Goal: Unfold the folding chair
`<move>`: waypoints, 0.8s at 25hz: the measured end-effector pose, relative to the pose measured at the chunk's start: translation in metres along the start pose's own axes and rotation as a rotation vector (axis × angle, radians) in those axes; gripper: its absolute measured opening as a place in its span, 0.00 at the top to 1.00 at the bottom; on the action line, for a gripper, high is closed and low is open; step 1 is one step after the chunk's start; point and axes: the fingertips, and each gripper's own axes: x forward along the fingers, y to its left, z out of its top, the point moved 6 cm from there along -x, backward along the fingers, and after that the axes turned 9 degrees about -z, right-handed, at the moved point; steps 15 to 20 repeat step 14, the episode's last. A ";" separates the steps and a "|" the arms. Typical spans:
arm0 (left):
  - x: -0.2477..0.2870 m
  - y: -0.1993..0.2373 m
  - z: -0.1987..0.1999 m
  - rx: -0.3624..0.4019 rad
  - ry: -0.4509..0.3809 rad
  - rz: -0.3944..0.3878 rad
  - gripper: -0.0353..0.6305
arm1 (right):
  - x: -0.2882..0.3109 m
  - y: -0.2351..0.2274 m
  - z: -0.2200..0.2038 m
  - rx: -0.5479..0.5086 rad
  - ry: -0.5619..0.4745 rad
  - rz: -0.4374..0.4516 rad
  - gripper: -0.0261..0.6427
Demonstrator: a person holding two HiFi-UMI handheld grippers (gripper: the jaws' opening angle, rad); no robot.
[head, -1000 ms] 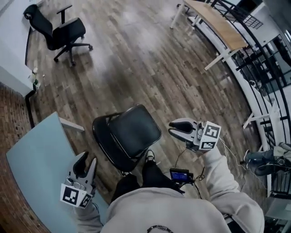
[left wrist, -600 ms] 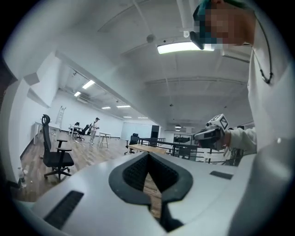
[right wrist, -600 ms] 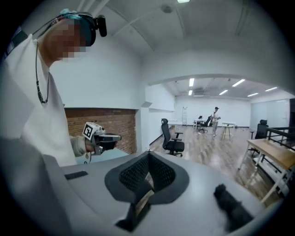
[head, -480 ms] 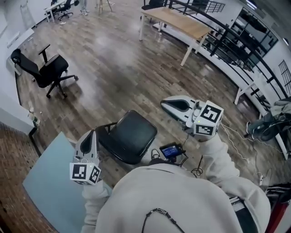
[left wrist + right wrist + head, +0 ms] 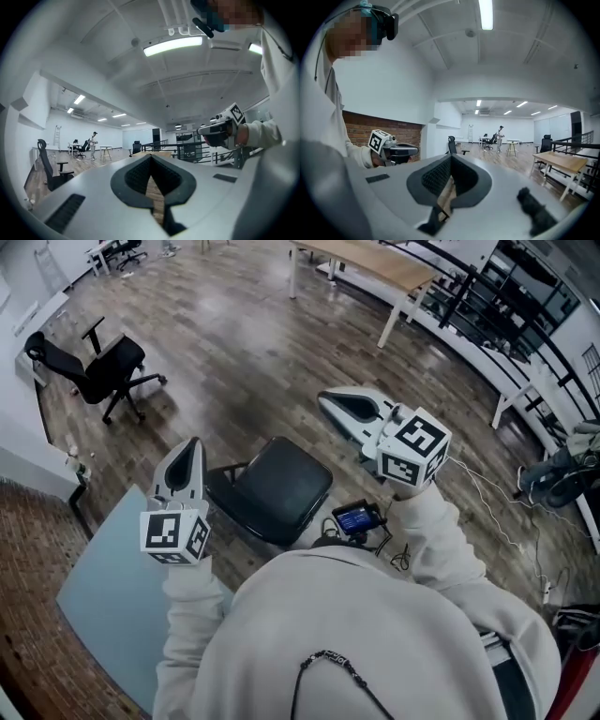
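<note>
Now the left claw (image 5: 192,448) is clenched, its two grey jaws pressed together with nothing between them, and the right claw (image 5: 328,401) is clenched and empty just the same. Both point away from the person, out over the wood-plank floor (image 5: 253,343). The black folding chair (image 5: 277,488), a padded seat on a thin metal frame, stands opened on the floor between the two claws and below them, touching neither. Under the left claw lies the corner of a pale blue-grey table (image 5: 103,587). A small dark device with a lit blue screen (image 5: 356,518) shows below the right claw, beside the chair's seat. Well beyond the left claw's tip stands a black wheeled office chair (image 5: 103,367); beyond the right claw's, a long wooden-topped table (image 5: 394,273).
</note>
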 end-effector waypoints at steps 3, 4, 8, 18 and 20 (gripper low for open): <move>0.002 -0.004 0.000 -0.001 0.019 -0.007 0.94 | -0.003 -0.004 -0.013 0.053 0.042 -0.011 0.95; 0.002 -0.005 0.002 0.005 0.015 -0.015 0.94 | -0.002 -0.005 -0.013 0.065 0.044 -0.008 0.95; 0.002 -0.007 0.005 0.004 0.011 -0.028 0.94 | -0.003 -0.005 -0.016 0.061 0.059 -0.021 0.95; -0.007 -0.027 -0.001 0.003 0.004 -0.035 0.94 | -0.024 -0.001 -0.039 0.110 0.075 -0.019 0.95; -0.007 -0.027 -0.001 0.003 0.004 -0.035 0.94 | -0.024 -0.001 -0.039 0.110 0.075 -0.019 0.95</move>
